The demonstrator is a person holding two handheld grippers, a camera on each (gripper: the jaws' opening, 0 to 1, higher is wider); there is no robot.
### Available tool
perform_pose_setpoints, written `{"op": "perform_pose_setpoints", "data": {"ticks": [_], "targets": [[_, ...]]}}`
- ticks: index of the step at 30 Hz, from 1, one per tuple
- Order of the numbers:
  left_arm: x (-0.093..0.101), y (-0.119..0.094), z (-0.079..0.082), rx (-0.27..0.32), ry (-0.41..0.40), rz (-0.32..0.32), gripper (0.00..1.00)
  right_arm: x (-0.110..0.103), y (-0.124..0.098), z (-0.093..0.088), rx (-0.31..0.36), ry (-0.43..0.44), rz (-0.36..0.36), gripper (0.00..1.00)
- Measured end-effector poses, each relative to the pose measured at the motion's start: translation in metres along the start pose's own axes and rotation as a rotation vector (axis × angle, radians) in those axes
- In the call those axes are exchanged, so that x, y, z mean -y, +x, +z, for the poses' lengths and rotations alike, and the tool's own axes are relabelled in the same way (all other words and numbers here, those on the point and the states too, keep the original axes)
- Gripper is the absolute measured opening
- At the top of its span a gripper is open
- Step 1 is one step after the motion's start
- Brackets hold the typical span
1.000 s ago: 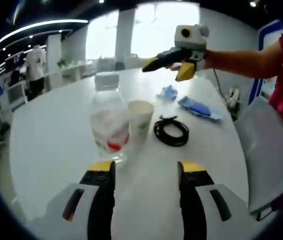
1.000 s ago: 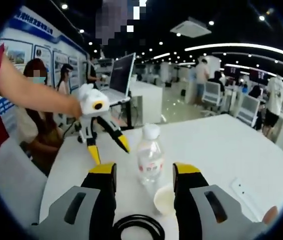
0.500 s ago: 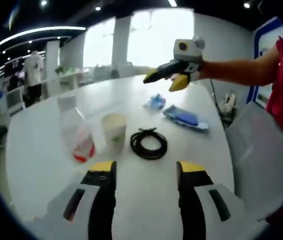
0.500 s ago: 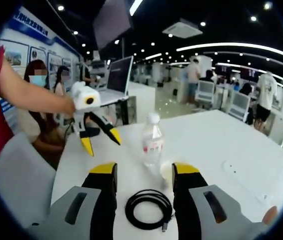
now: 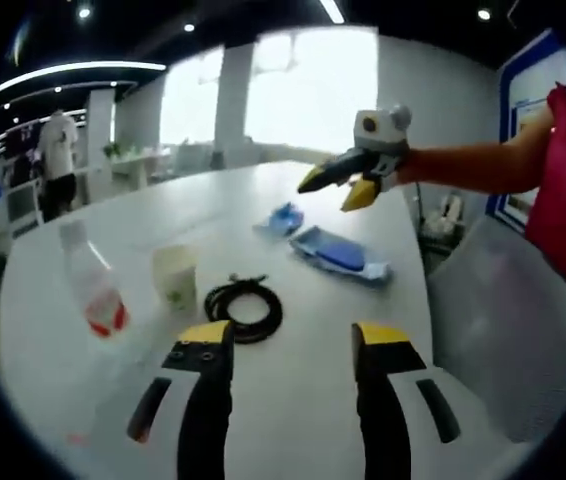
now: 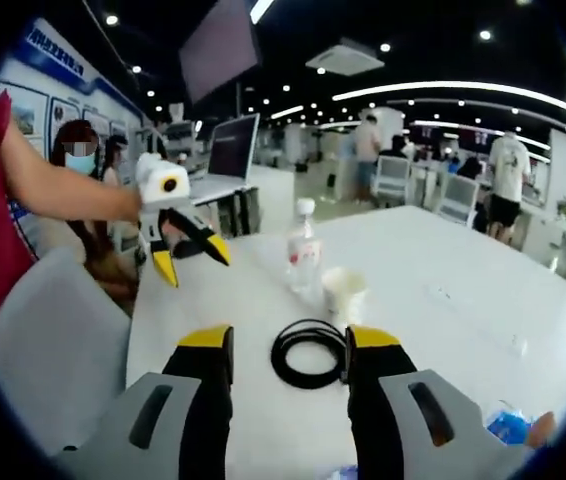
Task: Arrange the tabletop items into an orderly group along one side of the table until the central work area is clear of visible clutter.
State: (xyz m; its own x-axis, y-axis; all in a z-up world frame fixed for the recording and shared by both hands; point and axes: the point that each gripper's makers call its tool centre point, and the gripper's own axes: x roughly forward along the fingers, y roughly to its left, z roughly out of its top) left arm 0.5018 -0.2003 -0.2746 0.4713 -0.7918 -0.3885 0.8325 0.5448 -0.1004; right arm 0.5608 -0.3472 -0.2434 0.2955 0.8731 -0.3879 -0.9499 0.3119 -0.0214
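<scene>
Tabletop items sit on the white round table (image 5: 313,330): clear plastic bottle (image 5: 93,290) with red label and white cap, contents not discernible; just beside it a white paper cup (image 5: 175,275), inside hidden. Coiled black cable (image 5: 244,304) lies near the cup; blue packet (image 5: 338,253) and small blue wrapper (image 5: 283,218) farther along. Right gripper view: bottle (image 6: 303,252), cup (image 6: 344,291), cable (image 6: 309,352) clustered mid-table. Open office, ceiling light strips, people, laptop (image 6: 233,150). Left gripper (image 6: 188,255) jaws spread wide, empty; right gripper (image 5: 338,185) jaws parted, empty. Versus half a second ago, both views have drawn back; items look unmoved.
</scene>
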Motion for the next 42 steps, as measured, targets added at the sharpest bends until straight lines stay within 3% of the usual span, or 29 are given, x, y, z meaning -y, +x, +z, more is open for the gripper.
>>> {"op": "perform_pose_setpoints", "data": {"ticks": [6, 16, 21, 25, 31, 42], "targets": [[0.024, 0.006, -0.001, 0.009, -0.007, -0.012, 0.46, -0.01, -0.031, -0.027, -0.023, 0.029, -0.026, 0.45], [0.045, 0.011, -0.01, -0.006, -0.026, -0.018, 0.47, -0.022, -0.054, -0.04, -0.013, 0.058, -0.048, 0.47], [0.054, 0.014, -0.01, -0.011, -0.037, -0.032, 0.49, -0.029, -0.066, -0.055, -0.03, 0.064, -0.06, 0.48], [0.069, 0.024, -0.015, -0.054, -0.037, -0.075, 0.5, -0.028, -0.077, -0.064, -0.033, 0.08, -0.081, 0.49], [0.087, 0.044, -0.019, -0.124, -0.066, -0.117, 0.6, -0.023, -0.092, -0.08, -0.069, 0.103, -0.128, 0.59], [0.103, 0.066, -0.024, -0.167, -0.082, -0.146, 0.79, -0.011, -0.105, -0.097, -0.073, 0.164, -0.197, 0.77]]}}
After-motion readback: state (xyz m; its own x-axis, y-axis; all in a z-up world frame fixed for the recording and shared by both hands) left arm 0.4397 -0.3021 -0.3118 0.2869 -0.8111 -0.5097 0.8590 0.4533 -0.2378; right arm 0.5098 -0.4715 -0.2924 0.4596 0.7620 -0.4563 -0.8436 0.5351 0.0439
